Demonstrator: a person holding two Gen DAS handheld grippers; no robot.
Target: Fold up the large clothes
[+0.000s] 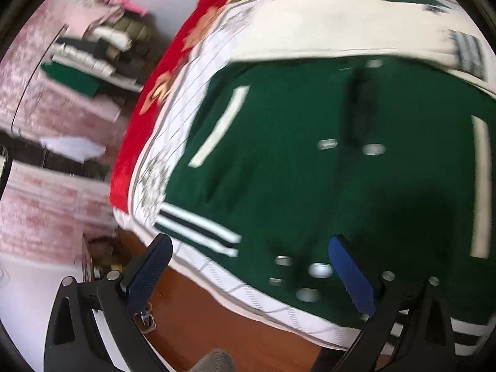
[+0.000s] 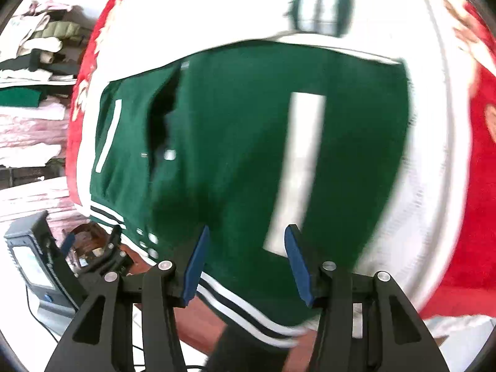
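A dark green varsity jacket with cream sleeves, white pocket strips and a striped hem lies front up on a bed; it also shows in the right wrist view. Its snap front is partly open near the collar. My left gripper is open and empty, hovering over the jacket's hem at the bed's near edge. My right gripper is open and empty, just above the hem beside the right pocket strip. The left gripper also shows in the right wrist view, at the jacket's left hem corner.
The bed has a white checked sheet over a red floral blanket. A wooden bed frame runs below the hem. Stacked folded clothes sit on pink shelving at left. A grey device stands at lower left.
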